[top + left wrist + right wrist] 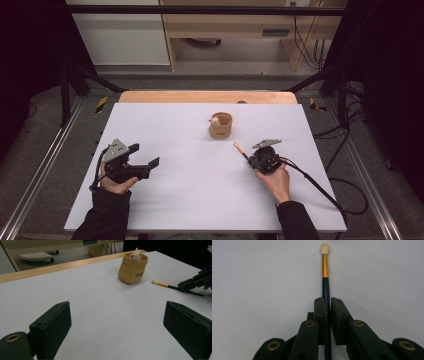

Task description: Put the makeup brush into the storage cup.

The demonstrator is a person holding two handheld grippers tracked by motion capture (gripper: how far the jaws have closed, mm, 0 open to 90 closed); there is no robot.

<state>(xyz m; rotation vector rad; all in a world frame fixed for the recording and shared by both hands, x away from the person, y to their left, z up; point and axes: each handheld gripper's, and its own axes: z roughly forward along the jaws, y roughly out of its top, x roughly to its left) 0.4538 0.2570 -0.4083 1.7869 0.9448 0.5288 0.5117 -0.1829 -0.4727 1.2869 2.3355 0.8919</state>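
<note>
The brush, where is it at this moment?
In the high view the brush lies on the right side of the white table, clamped in the right gripper, its pale tip pointing toward the tan cup.

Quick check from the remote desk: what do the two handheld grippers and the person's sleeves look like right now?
Both the left gripper and the right gripper are matte black, each topped with a grey three-cornered plate. The jaws are blocky black pads on linkages with brass-coloured pivot rings. A black cable trails from the right one. The person wears dark long sleeves.
</note>
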